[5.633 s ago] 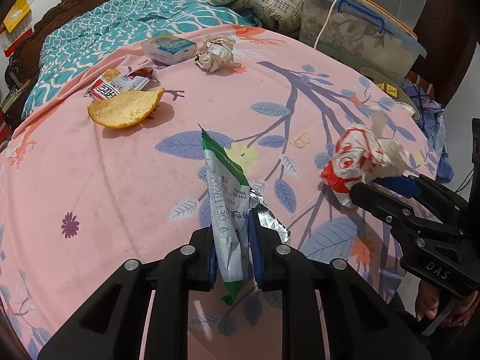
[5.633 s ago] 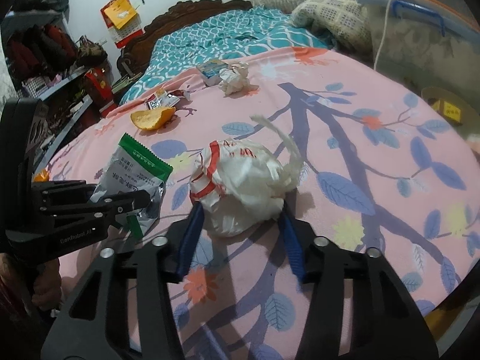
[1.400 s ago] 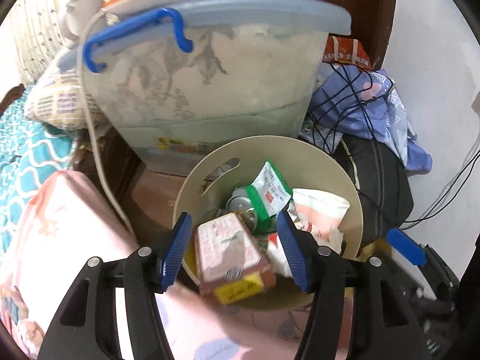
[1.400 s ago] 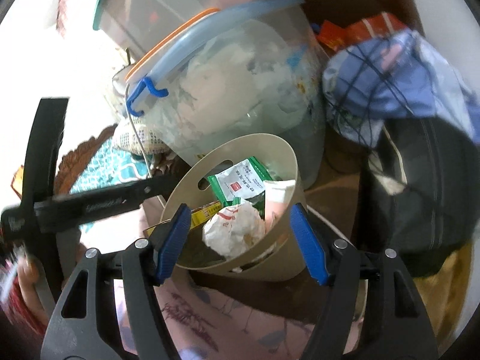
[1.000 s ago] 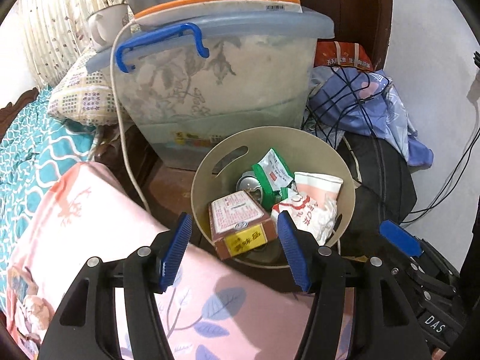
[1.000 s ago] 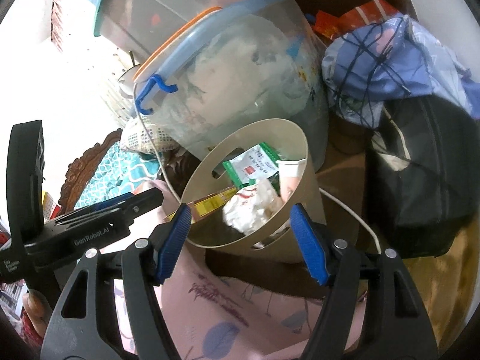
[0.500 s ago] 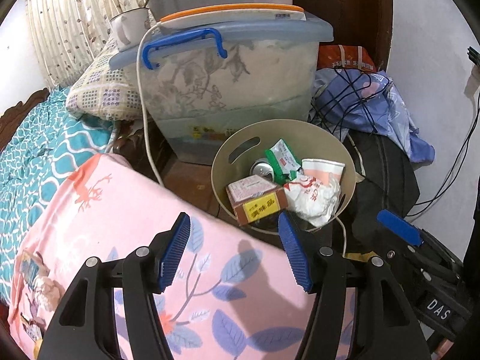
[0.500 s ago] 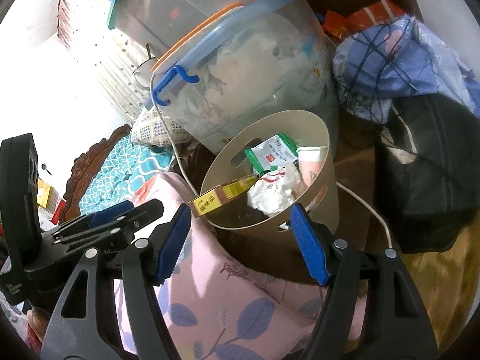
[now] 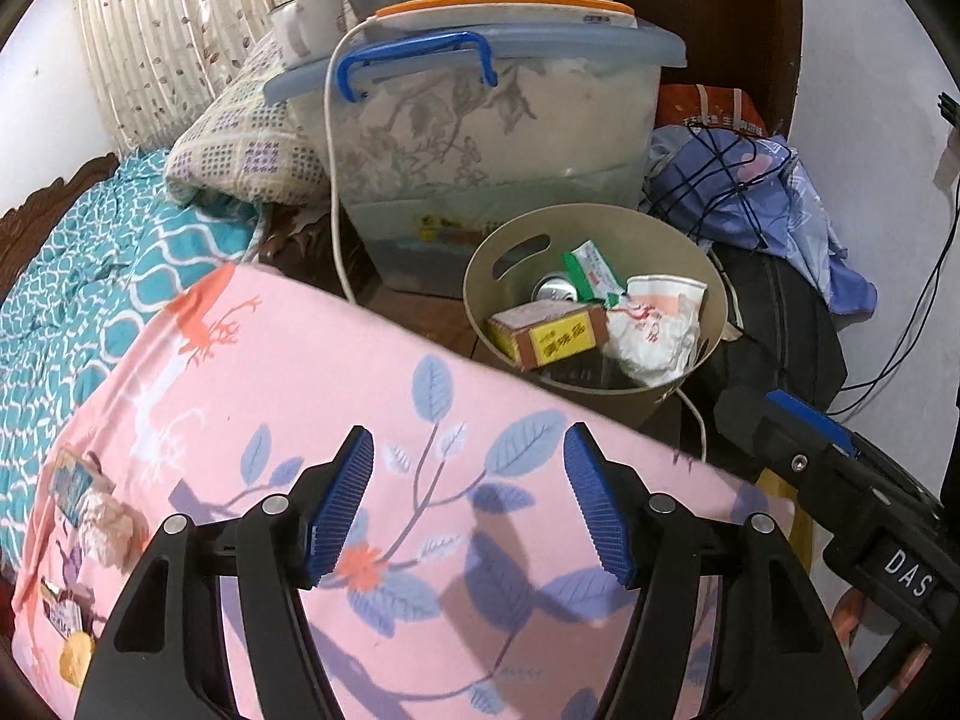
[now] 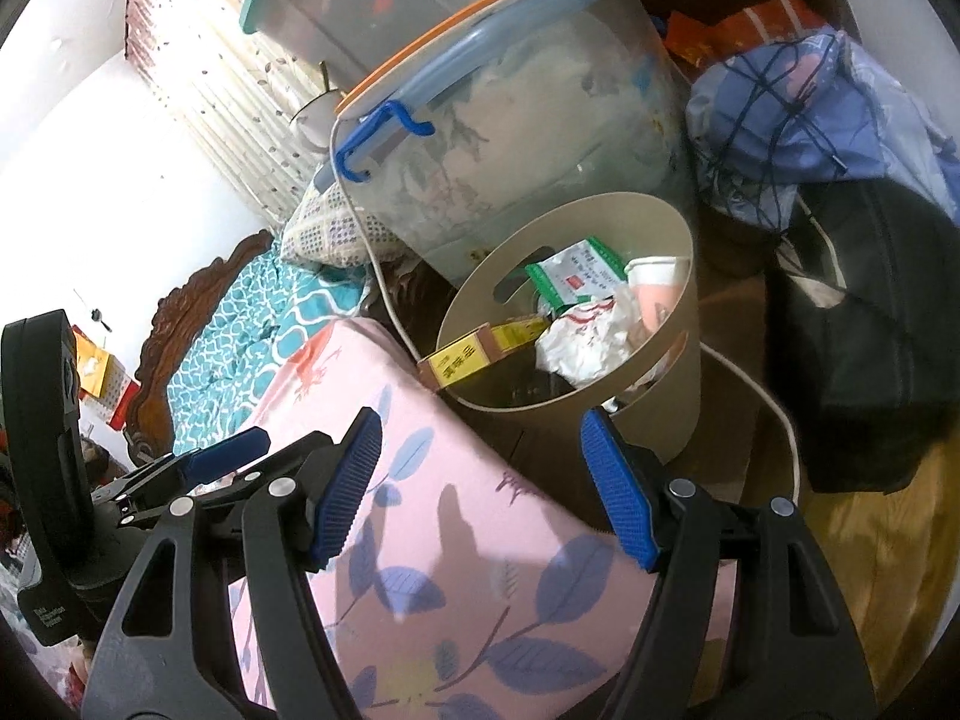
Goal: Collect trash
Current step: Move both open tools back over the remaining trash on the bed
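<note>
Hovering over the bed's [image 9: 252, 372] corner, left gripper [image 9: 468, 501] opening, right gripper [image 10: 480, 480] spread, both empty. Remaining wrappers [image 9: 90, 516] lie at its far edge: light, crinkly; pinch their raised folds. Bin [image 9: 708, 294] beside bed.

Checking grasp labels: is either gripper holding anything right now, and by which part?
Nothing is held. The left gripper, opening, and the right gripper are both empty above the pink bedspread.

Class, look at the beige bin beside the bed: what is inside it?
Inside the bin: a box, crumpled wrapper, green packet, paper cup and can. Anything beneath them is covered.
</note>
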`<state>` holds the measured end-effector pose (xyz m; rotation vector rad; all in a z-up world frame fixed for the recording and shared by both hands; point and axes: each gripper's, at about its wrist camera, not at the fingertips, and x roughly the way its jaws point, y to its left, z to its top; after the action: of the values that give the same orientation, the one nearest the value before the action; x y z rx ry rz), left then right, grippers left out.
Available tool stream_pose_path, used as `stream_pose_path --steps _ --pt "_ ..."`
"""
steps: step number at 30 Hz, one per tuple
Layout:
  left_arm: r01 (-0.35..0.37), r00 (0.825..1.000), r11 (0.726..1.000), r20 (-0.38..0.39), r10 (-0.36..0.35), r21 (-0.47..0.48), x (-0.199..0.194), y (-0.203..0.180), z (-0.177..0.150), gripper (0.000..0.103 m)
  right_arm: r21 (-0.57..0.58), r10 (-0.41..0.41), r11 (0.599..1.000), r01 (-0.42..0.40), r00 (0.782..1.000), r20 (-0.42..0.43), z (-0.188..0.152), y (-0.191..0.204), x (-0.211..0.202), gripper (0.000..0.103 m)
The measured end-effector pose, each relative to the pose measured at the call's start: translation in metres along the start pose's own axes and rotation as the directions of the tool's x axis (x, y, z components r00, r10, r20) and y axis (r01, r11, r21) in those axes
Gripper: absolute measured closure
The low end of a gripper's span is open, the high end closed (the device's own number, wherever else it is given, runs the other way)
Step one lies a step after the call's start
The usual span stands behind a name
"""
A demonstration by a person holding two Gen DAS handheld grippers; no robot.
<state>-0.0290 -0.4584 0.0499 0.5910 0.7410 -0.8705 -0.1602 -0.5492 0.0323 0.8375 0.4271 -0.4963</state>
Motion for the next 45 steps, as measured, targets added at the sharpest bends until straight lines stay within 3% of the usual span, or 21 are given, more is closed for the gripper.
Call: stream_pose_path --steps 23,27,30,31,37,39,42,45 --pt "0.004 0.993 0.995 -0.121 -0.016 -0.098 0.004 0.041 -0.064 0.031 -0.063 -0.017 0.998 0.008 0.989 -0.145 -0.043 0.038 0.015 0.024" --pt "0.012 0.987 0.987 -0.159 -0.037 -0.158 0.010 0.056 -0.077 0.016 -0.067 -0.020 0.998 0.009 0.986 -0.167 -0.049 0.043 0.018 0.019" --pt "0.029 0.975 0.973 -0.208 -0.078 -0.228 0.019 0.071 -0.088 0.015 -0.065 -0.024 0.998 0.013 0.986 -0.167 -0.050 0.045 0.017 0.018" --pt "0.034 0.976 0.971 -0.201 -0.083 -0.238 0.020 0.074 -0.092 0.008 -0.065 -0.026 0.998 0.015 0.985 -0.168 -0.050 0.045 0.017 0.018" --pt "0.019 0.981 0.977 -0.183 -0.059 -0.213 0.016 0.076 -0.104 0.008 -0.085 -0.037 0.996 0.023 0.986 -0.163 -0.053 0.049 0.019 0.013" --pt "0.020 0.984 0.977 -0.170 -0.057 -0.213 0.016 0.075 -0.106 0.008 -0.130 -0.047 0.991 0.025 0.985 -0.168 -0.056 0.055 0.022 0.004" --pt "0.024 0.989 0.978 -0.141 -0.053 -0.205 0.013 0.075 -0.110 0.007 -0.203 -0.091 0.978 0.057 0.983 -0.160 -0.062 0.064 0.024 0.003" --pt "0.039 0.987 0.981 -0.145 -0.067 -0.191 0.011 0.076 -0.111 0.008 -0.198 -0.074 0.979 0.046 0.988 -0.138 -0.064 0.061 0.022 0.003"
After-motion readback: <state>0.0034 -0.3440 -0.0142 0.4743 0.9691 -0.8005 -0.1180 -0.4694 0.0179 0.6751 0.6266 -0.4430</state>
